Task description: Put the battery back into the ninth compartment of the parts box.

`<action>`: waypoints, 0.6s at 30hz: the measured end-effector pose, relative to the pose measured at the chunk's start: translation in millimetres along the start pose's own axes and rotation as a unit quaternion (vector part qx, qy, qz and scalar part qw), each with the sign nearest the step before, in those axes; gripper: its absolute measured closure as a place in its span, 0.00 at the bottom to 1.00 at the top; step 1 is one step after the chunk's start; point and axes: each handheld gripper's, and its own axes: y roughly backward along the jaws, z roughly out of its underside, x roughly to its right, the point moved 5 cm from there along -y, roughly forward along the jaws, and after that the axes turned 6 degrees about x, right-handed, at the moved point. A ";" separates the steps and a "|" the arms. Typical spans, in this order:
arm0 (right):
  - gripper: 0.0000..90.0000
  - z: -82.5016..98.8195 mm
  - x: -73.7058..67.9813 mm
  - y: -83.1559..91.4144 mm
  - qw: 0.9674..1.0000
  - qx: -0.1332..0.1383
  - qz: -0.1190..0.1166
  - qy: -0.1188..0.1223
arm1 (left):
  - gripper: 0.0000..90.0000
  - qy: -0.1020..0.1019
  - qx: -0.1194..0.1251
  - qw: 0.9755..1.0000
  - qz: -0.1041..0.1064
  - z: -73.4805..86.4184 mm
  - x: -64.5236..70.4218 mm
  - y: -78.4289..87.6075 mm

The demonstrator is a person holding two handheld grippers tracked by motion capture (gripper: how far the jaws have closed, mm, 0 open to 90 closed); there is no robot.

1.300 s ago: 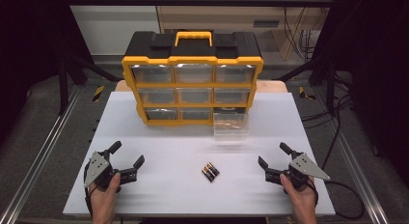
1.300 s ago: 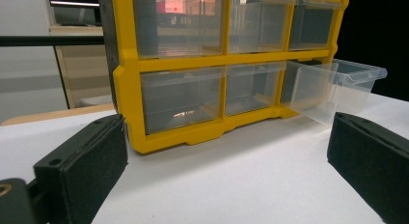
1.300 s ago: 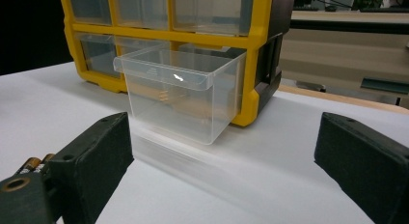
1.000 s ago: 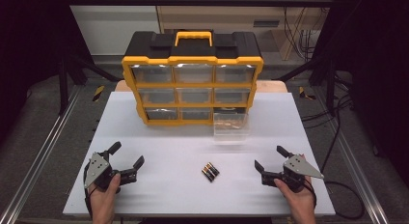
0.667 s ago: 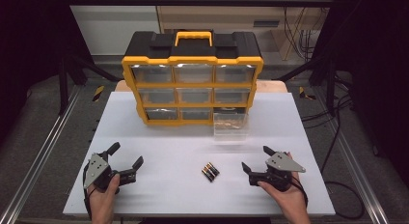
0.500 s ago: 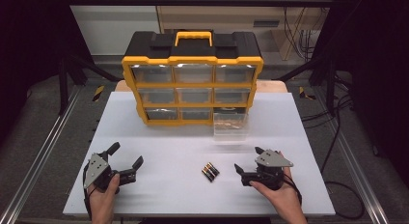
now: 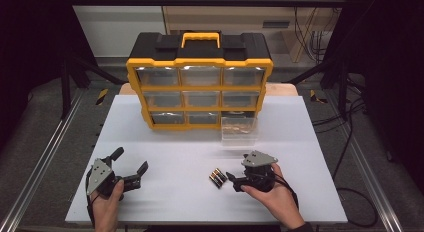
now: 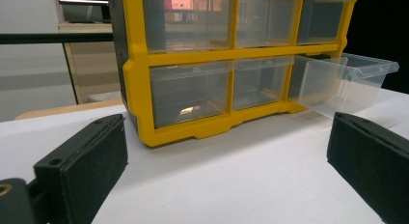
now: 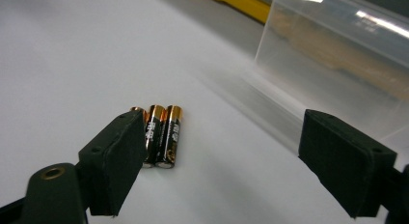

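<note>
Three black-and-gold batteries (image 7: pixel 217 178) lie side by side on the white table (image 7: pixel 175 152). My right gripper (image 7: pixel 239 171) is open just right of them, its jaws pointing left. In the right gripper view the batteries (image 9: pixel 161 134) sit ahead of the open gripper (image 9: pixel 222 137), partly behind its left jaw. My left gripper (image 7: pixel 130 160) rests open at the front left, holding nothing. In the left gripper view that gripper (image 8: pixel 226 132) faces the yellow-and-black drawer organizer (image 8: pixel 193 55). A clear drawer (image 7: pixel 239 132) is pulled out at the organizer's bottom right.
The organizer (image 7: pixel 200 87) stands at the back middle of the table, handle on top. The pulled-out drawer (image 9: pixel 337 64) holds something brownish, seen blurred through its wall. Metal rails run along both sides of the table.
My right gripper has moved left across the table from the front right to just beside the batteries, staying open. The left gripper has not moved.
</note>
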 end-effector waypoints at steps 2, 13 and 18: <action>0.21 0.4 -0.5 -1.9 1.000 -0.006 -0.002 -0.003 | 0.00 -0.001 0.000 1.000 0.000 -0.1 0.2 0.0; 0.31 6.4 -8.0 -16.9 0.998 -0.057 -0.011 -0.028 | 0.00 -0.002 0.000 1.000 0.001 0.0 0.5 -0.5; 0.40 6.6 -11.3 -20.1 0.998 -0.058 -0.015 -0.034 | 0.00 -0.005 -0.002 1.000 0.001 0.2 0.1 -0.8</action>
